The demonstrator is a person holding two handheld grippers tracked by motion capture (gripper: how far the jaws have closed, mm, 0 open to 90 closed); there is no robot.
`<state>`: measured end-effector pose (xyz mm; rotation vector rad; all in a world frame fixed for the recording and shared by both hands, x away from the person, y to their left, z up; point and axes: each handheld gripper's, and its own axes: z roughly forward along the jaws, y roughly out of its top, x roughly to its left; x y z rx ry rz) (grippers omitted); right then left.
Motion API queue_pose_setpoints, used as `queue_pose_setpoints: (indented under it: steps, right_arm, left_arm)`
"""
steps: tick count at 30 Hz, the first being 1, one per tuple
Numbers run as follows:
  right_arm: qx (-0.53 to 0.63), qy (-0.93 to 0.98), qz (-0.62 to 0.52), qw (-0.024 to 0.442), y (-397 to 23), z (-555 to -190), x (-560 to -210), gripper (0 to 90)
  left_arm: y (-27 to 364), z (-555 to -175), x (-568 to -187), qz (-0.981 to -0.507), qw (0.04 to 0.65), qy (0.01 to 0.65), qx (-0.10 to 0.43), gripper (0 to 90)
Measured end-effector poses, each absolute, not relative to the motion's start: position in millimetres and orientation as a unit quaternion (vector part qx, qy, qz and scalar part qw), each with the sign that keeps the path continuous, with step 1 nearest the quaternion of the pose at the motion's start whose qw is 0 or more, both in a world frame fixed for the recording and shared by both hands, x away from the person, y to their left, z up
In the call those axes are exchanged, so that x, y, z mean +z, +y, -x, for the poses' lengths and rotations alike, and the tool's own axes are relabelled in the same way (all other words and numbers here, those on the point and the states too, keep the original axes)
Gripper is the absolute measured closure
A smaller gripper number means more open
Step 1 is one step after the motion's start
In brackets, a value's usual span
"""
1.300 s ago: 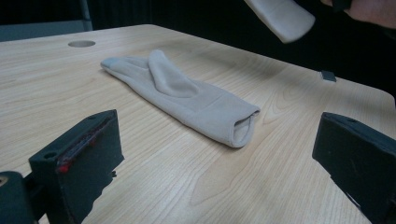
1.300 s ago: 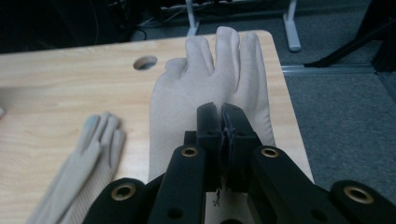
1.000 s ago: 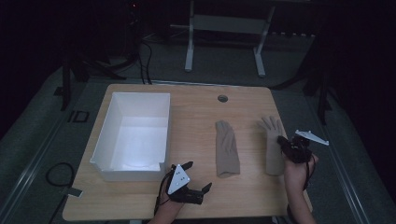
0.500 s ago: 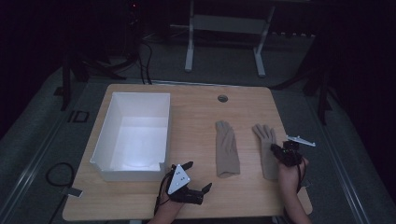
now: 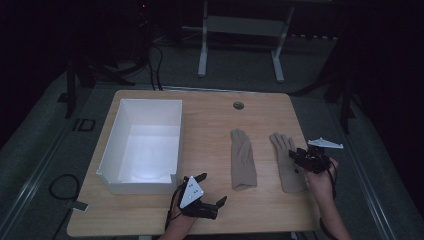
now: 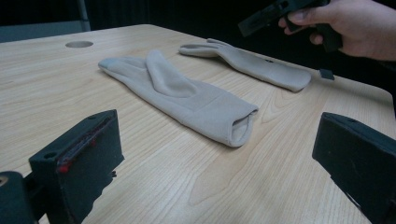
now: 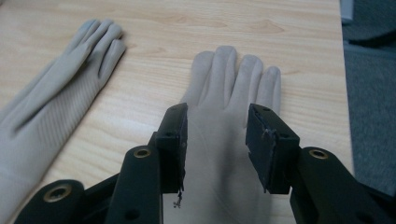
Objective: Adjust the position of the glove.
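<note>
Two beige gloves lie flat on the wooden table, fingers pointing away from me. The left glove [image 5: 243, 159] [image 6: 187, 93] [image 7: 46, 107] lies near the middle. The right glove [image 5: 286, 165] [image 6: 252, 63] [image 7: 229, 93] lies beside it. My right gripper [image 5: 298, 156] [image 7: 217, 123] hovers over the right glove's palm. Its jaws have just been opening and stand apart, the glove lying flat beneath them and not pinched. My left gripper [image 5: 212, 188] [image 6: 219, 135] rests near the front edge, jaws wide open, pointing at the left glove's cuff with nothing between them.
A white open box [image 5: 112, 145] stands on the table's left half. A round cable hole [image 5: 238, 105] [image 6: 78, 44] sits near the far edge. The table's right edge [image 5: 312, 165] runs close beside the right glove. A hand [image 6: 355, 25] holds the right gripper.
The right gripper has moved left and slightly toward me with the right glove, then opened and let it go. The left gripper has kept still.
</note>
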<state>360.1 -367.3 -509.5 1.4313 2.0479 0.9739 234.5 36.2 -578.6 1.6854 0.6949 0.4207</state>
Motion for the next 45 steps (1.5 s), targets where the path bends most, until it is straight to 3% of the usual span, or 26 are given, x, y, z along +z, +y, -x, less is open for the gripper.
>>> queue_pose_setpoints:
  steps: [9, 21, 25, 26, 29, 33, 45]
  right_arm:
    - [0.354, 0.772, -0.467, 0.248, -386.2, -352.4, -511.8, 60.2]
    - [0.342, 0.772, -0.487, 0.223, -380.2, -354.4, -546.3, 57.4]
    - [0.334, 0.775, -0.487, 0.225, -377.4, -354.6, -555.4, 62.6]
    - [0.335, 0.773, -0.49, 0.225, -375.7, -353.9, -555.3, 76.7]
    - [0.327, 0.774, -0.489, 0.235, -372.2, -353.1, -554.8, 81.4]
    - [0.328, 0.763, -0.505, 0.234, -369.9, -352.9, -552.6, 84.2]
    - [0.388, 0.705, -0.531, 0.266, -348.4, -347.3, -490.9, 84.8]
  left_arm:
    - [36.4, -234.8, -578.5, -0.726, 0.593, 0.3, 0.181, 1.8]
    - [36.6, -235.0, -578.5, -0.726, 0.592, 0.301, 0.18, 1.7]
    - [36.5, -235.1, -578.5, -0.727, 0.592, 0.299, 0.179, 1.8]
    - [36.4, -235.1, -578.5, -0.727, 0.591, 0.299, 0.179, 1.8]
    - [36.3, -235.1, -578.5, -0.726, 0.592, 0.3, 0.179, 1.8]
    - [36.4, -235.2, -578.4, -0.727, 0.591, 0.301, 0.179, 1.8]
    - [36.2, -235.2, -578.5, -0.726, 0.592, 0.301, 0.179, 1.8]
